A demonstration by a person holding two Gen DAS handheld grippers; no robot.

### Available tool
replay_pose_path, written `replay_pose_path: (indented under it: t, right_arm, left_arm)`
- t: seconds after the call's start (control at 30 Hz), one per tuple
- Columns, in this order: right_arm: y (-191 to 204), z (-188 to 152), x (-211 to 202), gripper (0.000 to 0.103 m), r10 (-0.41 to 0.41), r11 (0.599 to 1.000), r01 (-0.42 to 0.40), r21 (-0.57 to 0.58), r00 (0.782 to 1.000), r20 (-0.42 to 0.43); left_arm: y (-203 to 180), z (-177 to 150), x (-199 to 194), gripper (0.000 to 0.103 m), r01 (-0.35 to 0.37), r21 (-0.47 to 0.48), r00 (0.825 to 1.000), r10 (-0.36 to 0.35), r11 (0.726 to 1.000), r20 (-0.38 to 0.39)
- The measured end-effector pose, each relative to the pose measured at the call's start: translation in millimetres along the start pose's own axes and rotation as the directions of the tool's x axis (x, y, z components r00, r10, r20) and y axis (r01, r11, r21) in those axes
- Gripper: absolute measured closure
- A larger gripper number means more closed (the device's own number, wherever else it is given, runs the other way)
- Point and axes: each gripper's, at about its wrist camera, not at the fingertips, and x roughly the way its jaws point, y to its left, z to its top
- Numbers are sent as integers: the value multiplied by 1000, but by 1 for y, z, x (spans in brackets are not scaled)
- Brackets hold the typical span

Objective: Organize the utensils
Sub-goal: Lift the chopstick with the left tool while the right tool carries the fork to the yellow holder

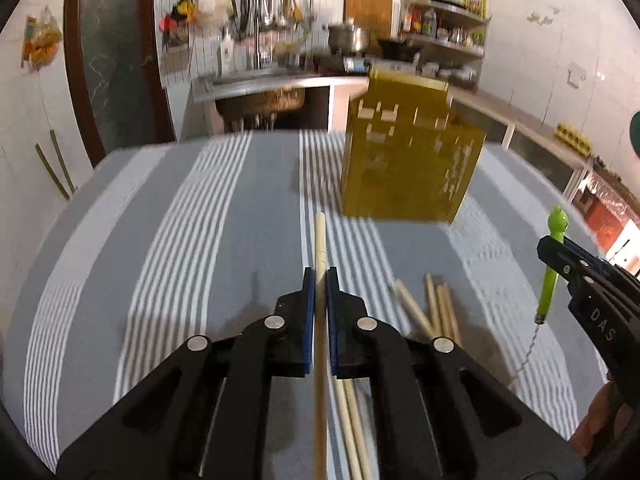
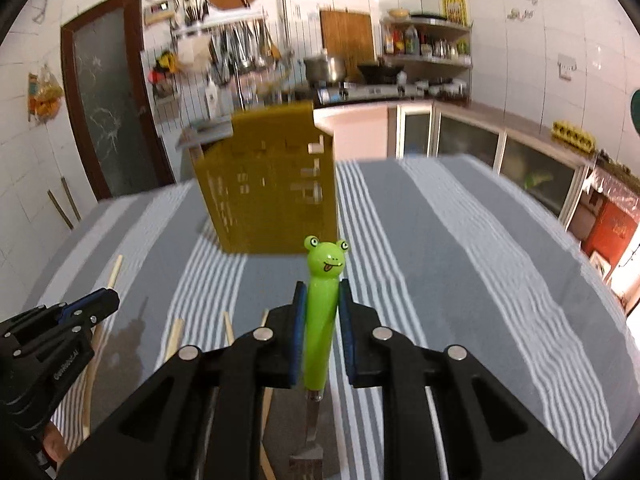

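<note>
The left gripper (image 1: 319,280) has its blue fingers (image 1: 307,312) closed tight on one wooden chopstick (image 1: 320,240). The stick runs straight between them and pokes out past the tips, toward the yellow box (image 1: 408,168). The stick is up off the cloth.

The right gripper (image 2: 322,292) has its fingers (image 2: 298,320) squeezed on the green handle of a frog fork (image 2: 320,312). The frog head sticks out in front of the tips. The metal part of the fork hangs below the fingers, near the bottom of the right wrist view. In the left wrist view the right gripper (image 1: 560,256) shows at the right edge, with the fork up off the cloth.

The bench (image 2: 480,240) has a grey cloth with white stripes on it. The yellow box stands upright on the far part of the cloth, near the back edge. It has small holes cut in its sides. The pictures are blurry there, so I cannot tell what is inside.

More loose chopsticks (image 1: 436,312) lie on the cloth close to the grippers, just right of the left one.

There is a wide bare stretch of cloth between the grippers and the box. The right side of the bench is bare too, out to its curved edge. Behind the bench are a sink (image 1: 260,98), a dark door (image 2: 108,112) and shelves (image 2: 428,44), well apart from the box.
</note>
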Motion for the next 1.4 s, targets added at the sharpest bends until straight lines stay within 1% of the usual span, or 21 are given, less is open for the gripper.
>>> replay_pose_path:
  t: [0.13,0.23,0.37,0.6,0.87,1.03,1.17,1.27,1.4]
  right_arm:
    - [1,12,-6,87,1,1000,0,-11,999,51]
    - [1,20,-10,87,3,1000,-2,-8,997,83]
    - [3,27,-13,87,-2,1000,3,-8,993,119]
    - [5,34,-17,88,-24,999,28,-24,986,163]
    - [-3,43,-11,88,-32,999,32,-1,985,170]
    - [-7,49,-10,88,-40,999,36,21,984,174]
    - [-9,62,-13,88,-43,999,36,38,981,188]
    - [-12,80,-16,88,-37,998,27,51,978,207]
    - [-12,110,-23,88,-31,998,17,62,968,248]
  left_arm:
    - [-1,13,-11,99,2,-7,998,-1,1000,70]
    - [-2,23,-15,99,8,-12,993,-7,1000,121]
    - [-4,31,-18,99,31,-13,986,-28,999,167]
    - [-2,39,-15,99,73,-19,974,-67,997,218]
    - [-1,49,-8,99,109,-27,962,-99,994,256]
    - [-3,59,-7,99,109,-23,954,-98,994,282]
    - [-6,73,-10,99,115,-14,944,-105,993,313]
    - [-11,90,-15,99,122,1,932,-115,992,344]
    - [-16,123,-26,99,155,13,907,-147,988,395]
